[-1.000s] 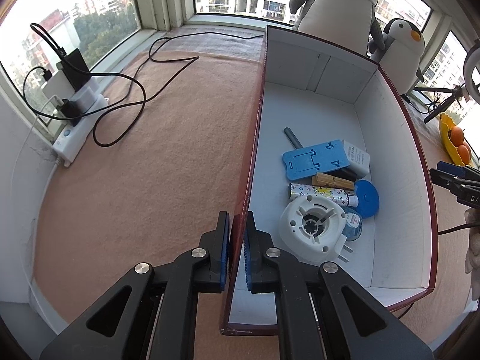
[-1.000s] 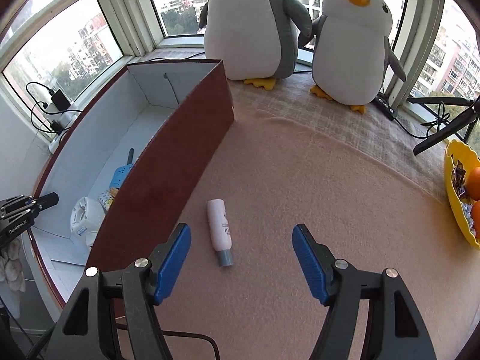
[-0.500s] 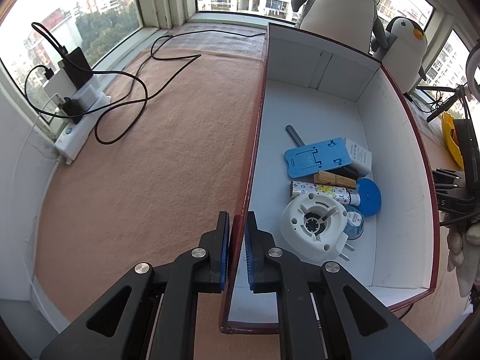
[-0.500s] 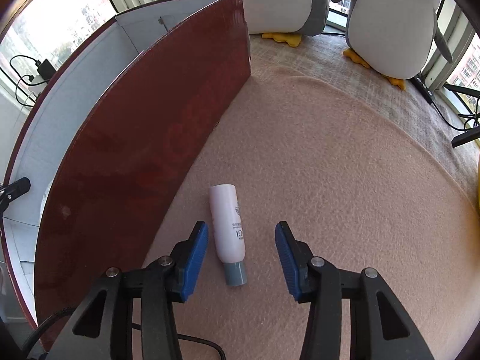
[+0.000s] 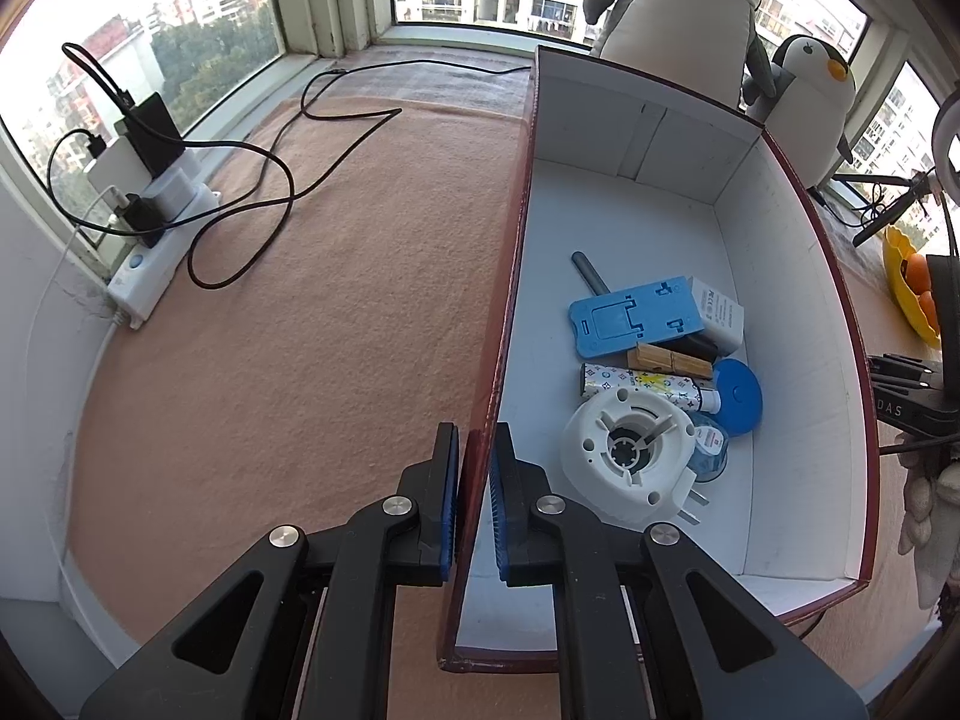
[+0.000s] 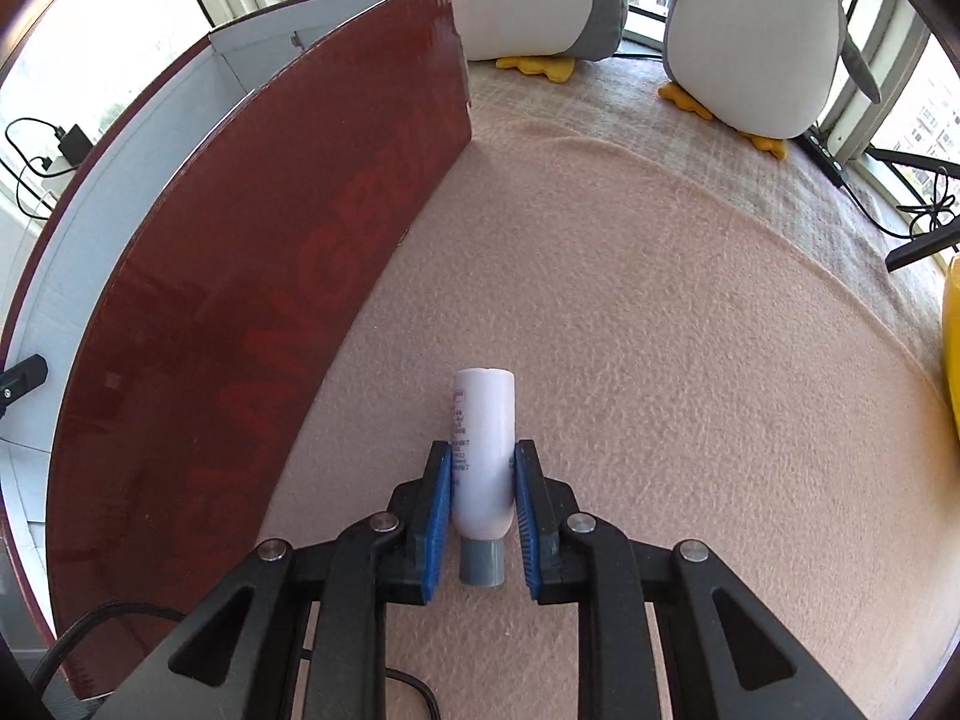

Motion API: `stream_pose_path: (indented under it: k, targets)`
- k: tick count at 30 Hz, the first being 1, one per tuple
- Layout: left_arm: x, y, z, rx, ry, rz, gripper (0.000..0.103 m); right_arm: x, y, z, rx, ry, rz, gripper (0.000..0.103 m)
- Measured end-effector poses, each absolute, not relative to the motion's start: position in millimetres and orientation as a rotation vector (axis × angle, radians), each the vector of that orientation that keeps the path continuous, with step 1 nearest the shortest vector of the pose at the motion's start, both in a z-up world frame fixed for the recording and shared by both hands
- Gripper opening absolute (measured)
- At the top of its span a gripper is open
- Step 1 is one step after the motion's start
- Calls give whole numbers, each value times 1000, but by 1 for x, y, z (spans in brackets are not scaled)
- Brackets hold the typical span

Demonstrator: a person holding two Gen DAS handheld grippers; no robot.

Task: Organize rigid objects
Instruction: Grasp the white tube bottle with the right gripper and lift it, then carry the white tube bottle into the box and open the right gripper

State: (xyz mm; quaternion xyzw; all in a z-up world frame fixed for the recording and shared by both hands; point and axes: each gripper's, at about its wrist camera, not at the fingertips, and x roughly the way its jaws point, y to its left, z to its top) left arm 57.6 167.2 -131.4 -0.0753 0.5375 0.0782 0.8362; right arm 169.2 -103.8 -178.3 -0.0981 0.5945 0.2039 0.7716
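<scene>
Fig.: R gripper (image 6: 483,510) w/ fingers closing on white bottle (image 6: 483,450), which lies on the pink blanket (image 6: 660,360) between the pads, long axis along the fingers, grey cap (image 6: 481,564) toward the wrist; pads look to touch its sides. L gripper (image 5: 474,501) is clenched on the wall of the red box (image 5: 507,300). R hand is nearer the bottle; box lies just left of the R fingers.

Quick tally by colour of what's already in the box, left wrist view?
Blue: 2, phone stand and disc
White: 2, round part and small carton
Wooden: 1, clothespin
Patterned: 1, tube
Grey: 1, stick
Total: 7
</scene>
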Motion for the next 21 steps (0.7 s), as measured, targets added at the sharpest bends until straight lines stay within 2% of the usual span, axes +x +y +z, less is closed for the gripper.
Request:
stream_pose_path:
  k: [12, 21]
  targets:
    - [59, 165, -131, -151, 1129, 159, 9, 150, -128, -118, -159, 1185, 433, 18]
    - [59, 164, -129, -142, 1117, 157, 9, 146, -90, -65, -185, 1074, 542, 18]
